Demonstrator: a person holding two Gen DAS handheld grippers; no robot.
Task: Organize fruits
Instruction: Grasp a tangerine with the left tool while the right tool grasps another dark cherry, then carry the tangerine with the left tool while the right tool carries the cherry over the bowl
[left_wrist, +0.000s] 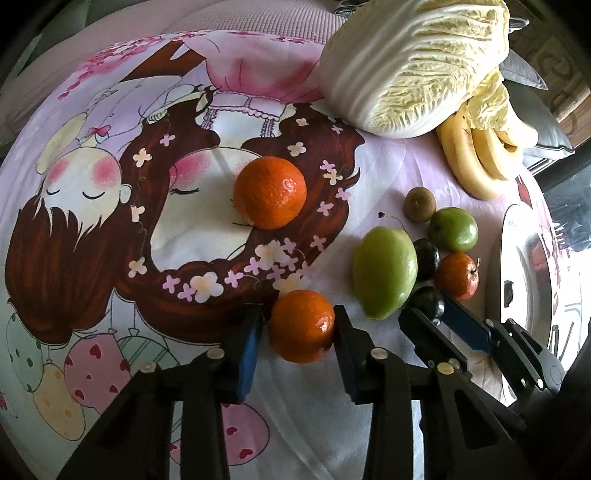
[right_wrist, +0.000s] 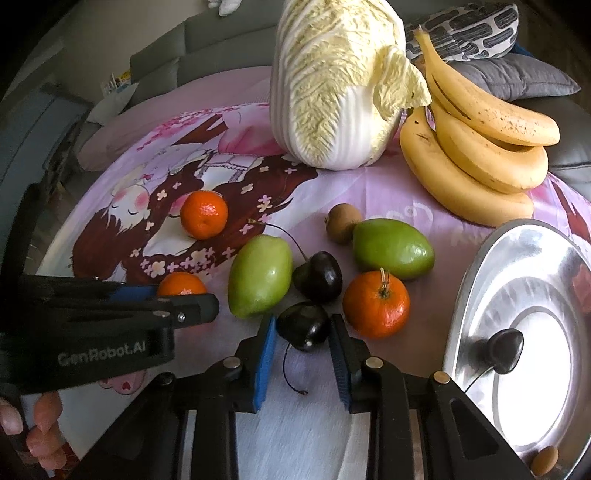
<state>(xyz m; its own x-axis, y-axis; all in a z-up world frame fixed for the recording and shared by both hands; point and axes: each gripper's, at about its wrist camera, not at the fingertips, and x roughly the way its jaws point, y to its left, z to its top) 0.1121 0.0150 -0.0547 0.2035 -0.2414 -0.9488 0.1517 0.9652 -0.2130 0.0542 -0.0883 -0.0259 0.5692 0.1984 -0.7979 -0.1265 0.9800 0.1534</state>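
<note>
My left gripper (left_wrist: 301, 325) is shut on a tangerine (left_wrist: 302, 325) low over the cartoon bedsheet; it also shows in the right wrist view (right_wrist: 181, 286). My right gripper (right_wrist: 303, 328) is closed around a dark cherry (right_wrist: 304, 325), its pads touching both sides; the right gripper shows in the left wrist view (left_wrist: 439, 314). Loose fruit lies nearby: a second tangerine (left_wrist: 270, 192), a stemmed tangerine (right_wrist: 376, 304), two green mangoes (right_wrist: 258, 282) (right_wrist: 393, 247), another cherry (right_wrist: 318, 277), a kiwi (right_wrist: 341, 223). A steel plate (right_wrist: 476, 280) on the right holds a cherry (right_wrist: 504, 350) and a small brown fruit (right_wrist: 545, 459).
A napa cabbage (right_wrist: 332, 85) and a banana bunch (right_wrist: 476, 147) lie at the back of the sheet. Pillows (right_wrist: 517, 77) sit behind them. The sheet's edge drops off on the left.
</note>
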